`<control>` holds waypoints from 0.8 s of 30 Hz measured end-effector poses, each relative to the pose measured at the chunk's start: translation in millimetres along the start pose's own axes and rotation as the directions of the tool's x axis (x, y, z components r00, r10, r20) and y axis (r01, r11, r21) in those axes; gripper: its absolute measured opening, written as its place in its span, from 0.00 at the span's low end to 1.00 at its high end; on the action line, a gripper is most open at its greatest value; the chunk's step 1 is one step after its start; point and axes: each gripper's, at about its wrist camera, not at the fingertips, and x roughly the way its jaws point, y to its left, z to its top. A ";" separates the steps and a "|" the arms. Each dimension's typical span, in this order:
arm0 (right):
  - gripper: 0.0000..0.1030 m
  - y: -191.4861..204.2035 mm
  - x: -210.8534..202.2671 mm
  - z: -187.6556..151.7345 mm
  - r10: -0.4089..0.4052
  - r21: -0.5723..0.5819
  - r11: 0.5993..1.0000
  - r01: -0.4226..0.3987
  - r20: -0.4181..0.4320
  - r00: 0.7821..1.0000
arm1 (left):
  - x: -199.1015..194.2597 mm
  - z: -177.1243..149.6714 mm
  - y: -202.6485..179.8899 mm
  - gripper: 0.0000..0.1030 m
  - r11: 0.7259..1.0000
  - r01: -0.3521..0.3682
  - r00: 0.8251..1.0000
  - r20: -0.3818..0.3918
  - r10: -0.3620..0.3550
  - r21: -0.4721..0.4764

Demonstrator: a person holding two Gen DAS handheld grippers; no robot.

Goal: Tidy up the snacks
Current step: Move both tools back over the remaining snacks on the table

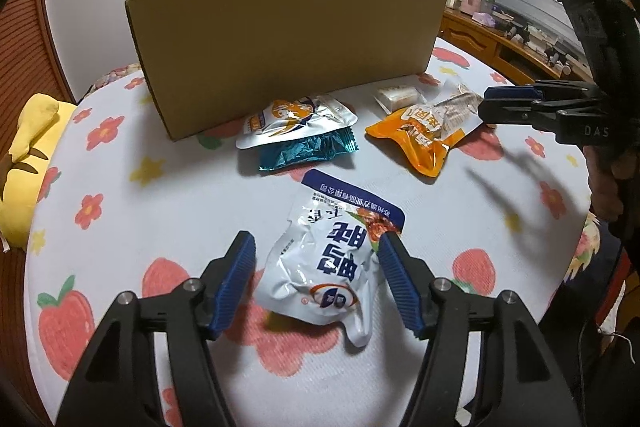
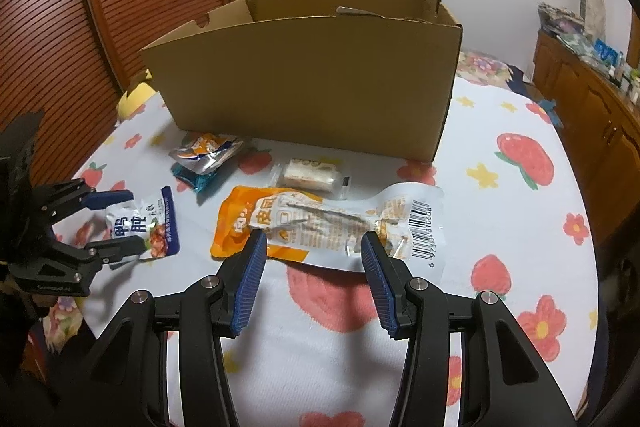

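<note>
The left tongs [image 1: 316, 247] are spread around the white snack pouch [image 1: 328, 267] on the bed [image 1: 168, 195], gripping nothing. The right tongs [image 2: 314, 247] are parted, unclamped, over the orange packet [image 2: 280, 223], at 6 o'clock of the cardboard box [image 2: 312, 87].

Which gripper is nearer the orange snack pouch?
Right. The right gripper straddles the near edge of the orange snack pouch, jaws open; the left gripper sits off to its side around the white-and-blue pouch.

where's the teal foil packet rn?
The teal foil packet lies on the bedspread before the cardboard box, partly under the silver-orange pouch, left of the orange packet in the left wrist view.
</note>
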 end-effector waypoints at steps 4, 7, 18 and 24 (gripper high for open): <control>0.49 4.3 1.6 1.8 -0.010 -0.022 1.000 0.010 -0.002 1.000 | -6.8 -0.3 0.1 0.63 1.000 0.016 1.000 0.010 -0.016 -0.008; 0.50 4.4 2.3 1.6 -0.010 -0.028 1.000 0.010 -0.005 1.000 | -10.8 -1.4 -2.8 0.63 0.999 0.036 0.999 0.012 -0.036 -0.005; 0.50 5.5 1.2 -0.9 -0.010 -0.050 0.999 0.009 -0.019 1.000 | 4.8 1.4 -6.7 0.66 0.999 0.022 0.999 -0.025 -0.021 0.029; 0.55 9.2 5.3 0.3 -0.032 -0.099 0.995 0.028 -0.032 0.999 | 9.4 3.5 5.3 0.66 1.000 0.019 1.000 -0.013 -0.019 -0.020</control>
